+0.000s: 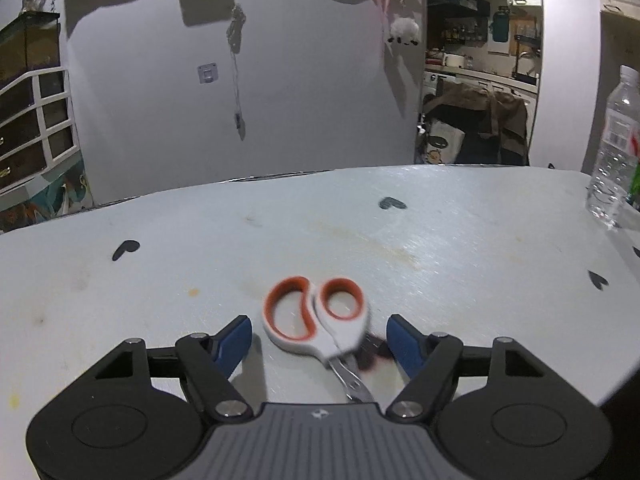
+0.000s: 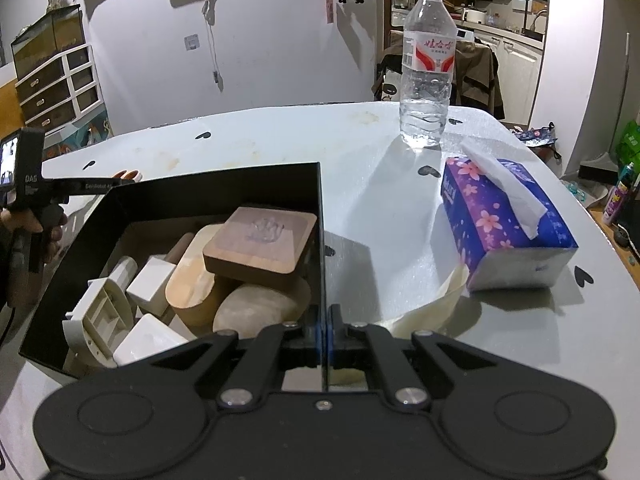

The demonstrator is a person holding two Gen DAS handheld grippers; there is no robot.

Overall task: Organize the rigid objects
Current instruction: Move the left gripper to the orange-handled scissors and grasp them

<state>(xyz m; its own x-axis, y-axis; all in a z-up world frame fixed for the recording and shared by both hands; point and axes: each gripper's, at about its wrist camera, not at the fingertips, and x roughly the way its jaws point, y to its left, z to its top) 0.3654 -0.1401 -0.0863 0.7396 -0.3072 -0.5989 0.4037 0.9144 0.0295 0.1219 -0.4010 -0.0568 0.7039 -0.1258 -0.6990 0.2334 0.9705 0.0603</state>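
scissors (image 1: 316,316): lying flat on the white table (image 1: 460,224), orange-lined handles pointing away, blades running back under the tool; slightly blurred, so their exact lie is hard to read.
left gripper (image 1: 319,342): fingers spread wide apart, one blue pad on each side of the scissors near the pivot, neither pad touching yet as far as i can tell.
step in hand: judged to be picking up the scissors for the box.
how to do it well: close across the thick white part just below the handle rings, not the thin blades; keep low and level so both pads meet together and the scissors do not spin.
box (image 2: 224,184): black, open, already holding a wooden block (image 2: 260,244), a stone (image 2: 256,308) and white plastic pieces.
right gripper (image 2: 325,326): fingers together, clamped on the box's near right wall, steadying it.
surroundings: a water bottle (image 2: 427,68) and a tissue pack (image 2: 508,224) stand apart from the box, on its right.
risk: scissors may slide on the smooth table.
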